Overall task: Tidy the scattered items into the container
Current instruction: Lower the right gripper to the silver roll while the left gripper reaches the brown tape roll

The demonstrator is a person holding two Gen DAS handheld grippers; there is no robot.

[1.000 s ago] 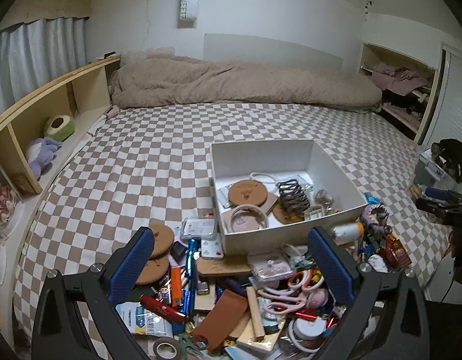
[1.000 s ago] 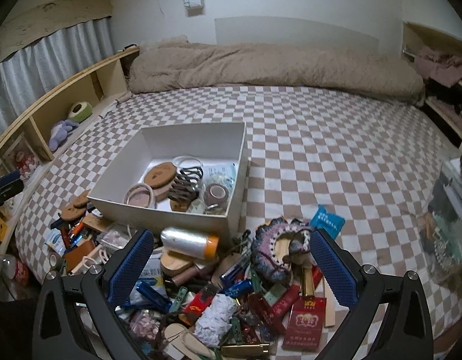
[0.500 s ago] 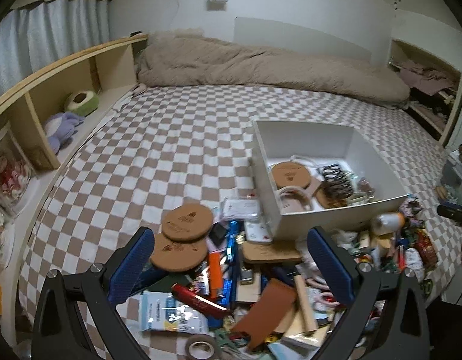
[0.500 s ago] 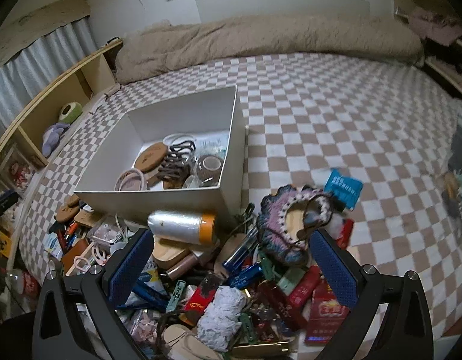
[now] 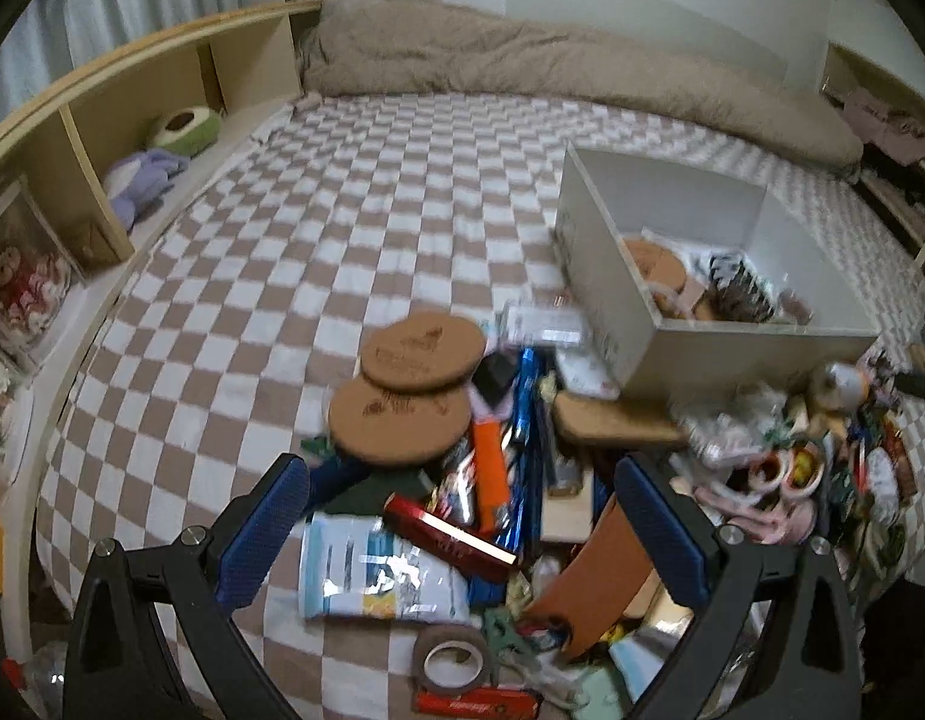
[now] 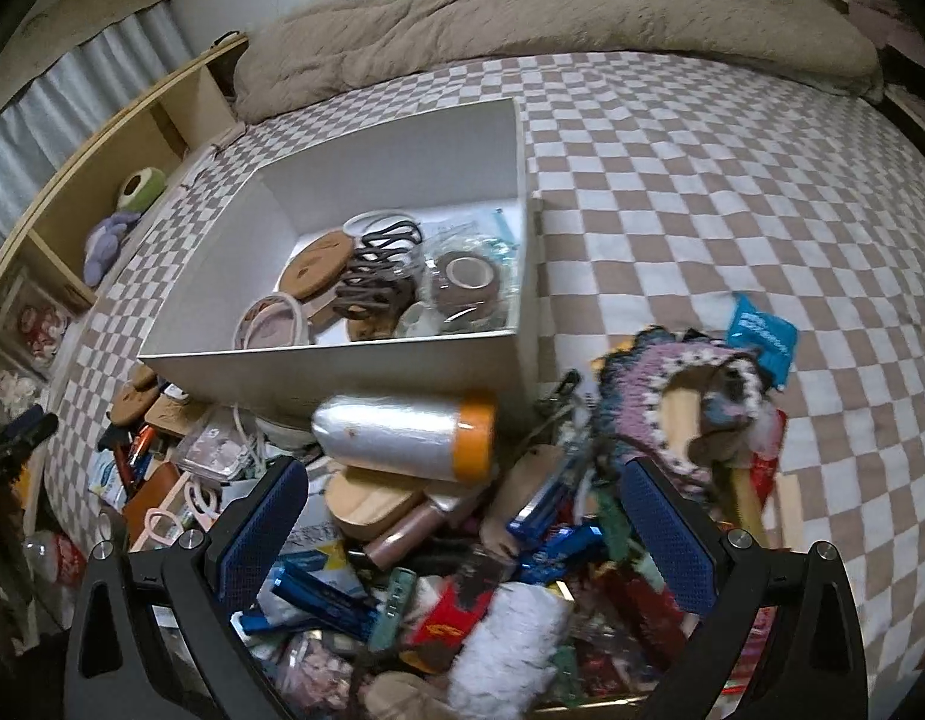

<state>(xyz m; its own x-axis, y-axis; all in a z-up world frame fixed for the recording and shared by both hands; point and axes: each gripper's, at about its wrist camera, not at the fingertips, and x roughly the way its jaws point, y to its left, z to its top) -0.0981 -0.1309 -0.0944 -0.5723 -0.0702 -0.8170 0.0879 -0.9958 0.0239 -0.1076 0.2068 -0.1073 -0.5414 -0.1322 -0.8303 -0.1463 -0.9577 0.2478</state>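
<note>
A white box (image 5: 756, 354) (image 6: 354, 369) sits on the checkered bed and holds cork coasters, hair claws and tape rolls. A heap of small items lies in front of it. My left gripper (image 5: 462, 516) is open and empty above the heap, near two cork coasters (image 5: 402, 402), a red tube (image 5: 450, 537) and a brown pouch (image 5: 594, 576). My right gripper (image 6: 462, 516) is open and empty above the heap, just behind a silver roll with an orange end (image 6: 408, 435). A knitted purple piece (image 6: 684, 396) lies to its right.
A wooden shelf (image 5: 102, 138) with plush toys runs along the bed's left side. A beige duvet (image 5: 552, 72) lies at the bed's far end. A tape roll (image 5: 453, 663) and a blue packet (image 6: 759, 342) lie at the heap's edges.
My left gripper has swung left and lower, so the box now lies to its right. My right gripper has dropped closer to the heap and the silver roll.
</note>
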